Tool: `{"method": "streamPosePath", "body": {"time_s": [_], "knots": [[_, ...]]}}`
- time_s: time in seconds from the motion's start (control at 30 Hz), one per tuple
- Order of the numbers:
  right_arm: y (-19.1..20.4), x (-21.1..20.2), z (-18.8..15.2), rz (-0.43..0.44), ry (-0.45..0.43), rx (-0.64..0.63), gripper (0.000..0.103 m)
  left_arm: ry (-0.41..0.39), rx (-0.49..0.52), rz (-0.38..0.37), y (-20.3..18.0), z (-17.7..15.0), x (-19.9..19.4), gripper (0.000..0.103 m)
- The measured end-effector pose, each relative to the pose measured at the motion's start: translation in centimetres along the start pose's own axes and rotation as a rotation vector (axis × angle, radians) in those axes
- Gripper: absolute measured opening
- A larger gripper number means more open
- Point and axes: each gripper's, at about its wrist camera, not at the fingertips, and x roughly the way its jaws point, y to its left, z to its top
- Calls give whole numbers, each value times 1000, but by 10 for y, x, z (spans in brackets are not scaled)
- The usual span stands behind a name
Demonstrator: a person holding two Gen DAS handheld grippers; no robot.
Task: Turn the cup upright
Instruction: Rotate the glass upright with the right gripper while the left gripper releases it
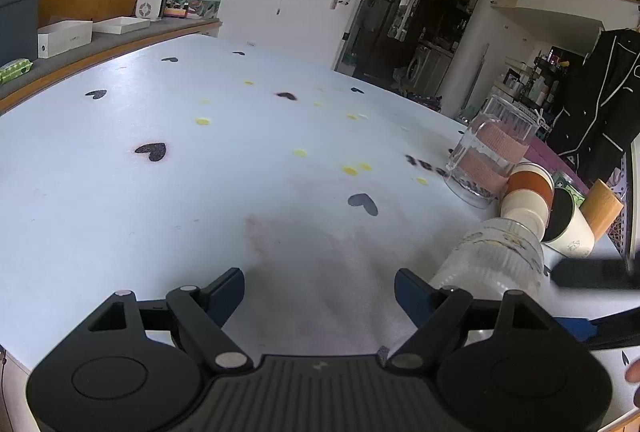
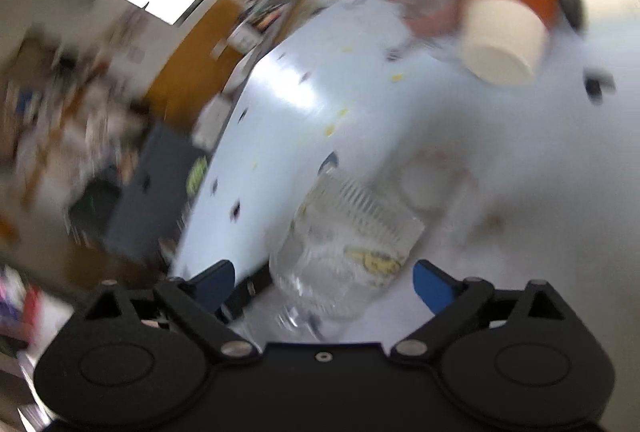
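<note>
A clear ribbed glass cup point(image 1: 492, 260) with a yellow print lies on its side on the white table point(image 1: 200, 211), just right of my left gripper point(image 1: 320, 292). That gripper is open, with nothing between its blue pads. In the blurred, tilted right wrist view the same glass cup point(image 2: 348, 252) lies between the wide-apart fingers of my right gripper point(image 2: 322, 284), which is open around it. I cannot tell whether the pads touch it. From the right, a black finger point(image 1: 592, 274) of the right gripper reaches in beside the cup.
Behind the glass cup lies a paper cup with an orange band point(image 1: 528, 191) point(image 2: 508, 15), also on its side. Close by are a glass mug with a pink sleeve point(image 1: 488, 159), a white cup with a black lid point(image 1: 568, 228) and a wooden block point(image 1: 600, 207). The table edge runs along the right.
</note>
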Motion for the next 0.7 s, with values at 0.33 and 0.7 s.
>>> {"method": "streamPosePath", "body": {"time_s": [0.33, 0.7], "knots": [[-22, 30, -3, 18, -10, 269, 74, 2, 17, -9, -3, -2, -1, 83], [43, 33, 0, -92, -83, -144, 72, -66, 17, 73, 14, -1, -25, 83]]}}
